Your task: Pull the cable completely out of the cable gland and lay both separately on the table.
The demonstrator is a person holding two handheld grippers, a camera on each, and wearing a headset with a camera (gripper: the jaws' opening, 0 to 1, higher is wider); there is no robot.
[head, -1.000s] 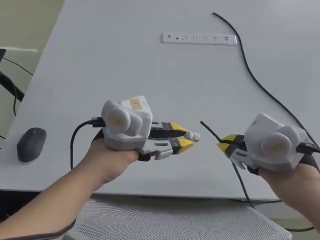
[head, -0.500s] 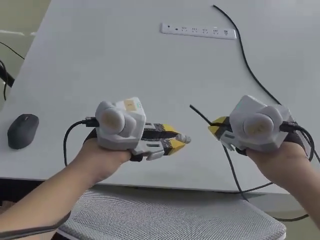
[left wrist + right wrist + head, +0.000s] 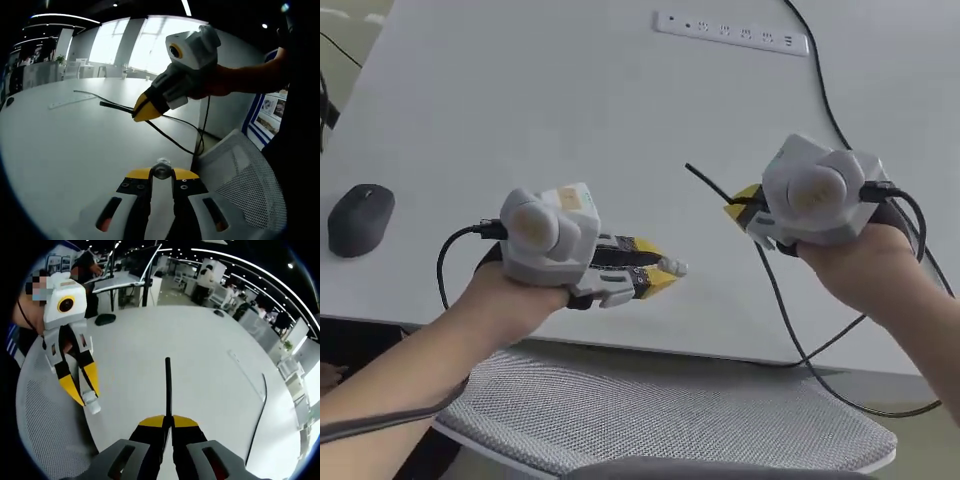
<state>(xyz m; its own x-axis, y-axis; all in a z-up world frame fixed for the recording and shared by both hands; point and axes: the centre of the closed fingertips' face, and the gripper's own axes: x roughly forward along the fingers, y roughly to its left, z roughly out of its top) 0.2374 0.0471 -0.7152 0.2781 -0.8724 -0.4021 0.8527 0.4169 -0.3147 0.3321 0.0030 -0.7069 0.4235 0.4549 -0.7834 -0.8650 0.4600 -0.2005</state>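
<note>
My left gripper (image 3: 665, 270) hovers over the table's front edge, shut on a small grey cable gland (image 3: 675, 267) that sticks out past its yellow tips; the gland (image 3: 161, 168) sits between the jaws in the left gripper view. My right gripper (image 3: 732, 210) is shut on a thin black cable (image 3: 705, 183), whose free end juts to the upper left. In the right gripper view the cable (image 3: 168, 385) runs straight out from the closed jaws, and the gland (image 3: 92, 405) shows at the left gripper's tip. Cable and gland are apart, with a gap between them.
A white power strip (image 3: 732, 33) lies at the table's far side with a black cord (image 3: 825, 95) running toward the right. A dark mouse (image 3: 360, 218) sits at the left edge. A mesh chair seat (image 3: 650, 410) is below the table's front edge.
My right gripper has risen and moved away from the table's front edge with the cable. The left gripper with the gland has shifted slightly left. The head camera has tilted.
</note>
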